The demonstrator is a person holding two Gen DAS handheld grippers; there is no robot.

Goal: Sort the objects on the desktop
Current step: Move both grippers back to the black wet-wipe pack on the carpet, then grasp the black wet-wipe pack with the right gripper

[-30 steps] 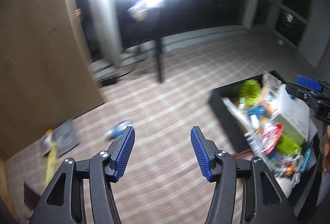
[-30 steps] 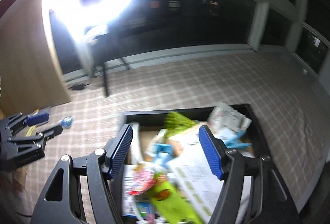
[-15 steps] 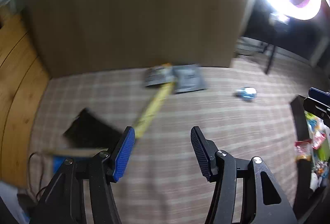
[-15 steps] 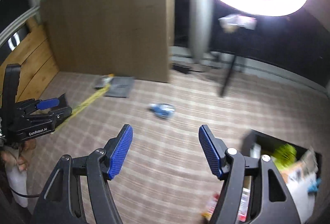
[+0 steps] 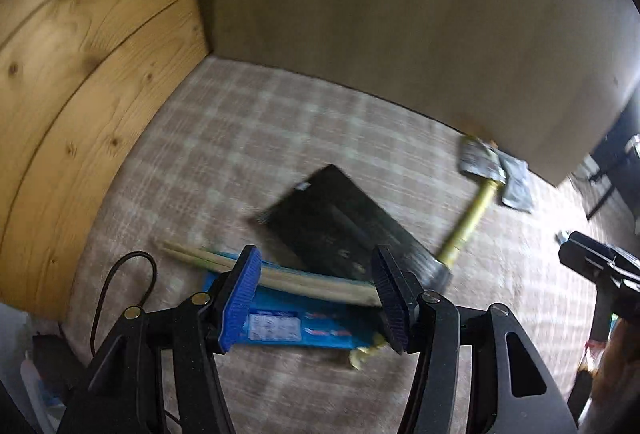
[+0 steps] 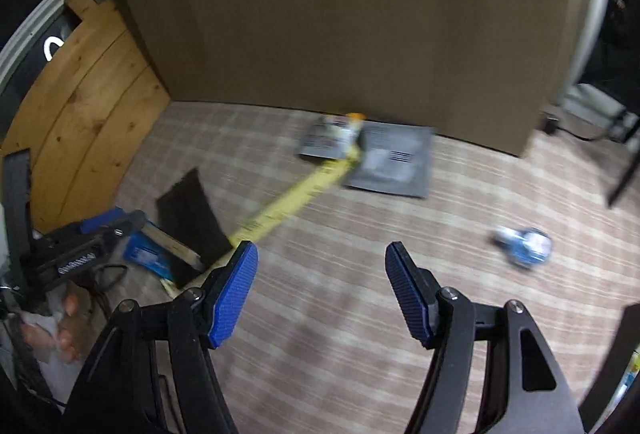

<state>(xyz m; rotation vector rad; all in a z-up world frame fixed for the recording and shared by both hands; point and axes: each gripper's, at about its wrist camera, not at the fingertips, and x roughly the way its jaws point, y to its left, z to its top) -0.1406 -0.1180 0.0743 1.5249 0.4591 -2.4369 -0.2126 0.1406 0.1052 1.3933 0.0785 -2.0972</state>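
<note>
Left tool (image 5: 316,298) open above black pad (image 5: 340,230) edge.

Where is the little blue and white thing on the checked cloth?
In the right wrist view the small blue and white object lies alone on the checked cloth, far right, well apart from the grey packets by the brown board.
</note>
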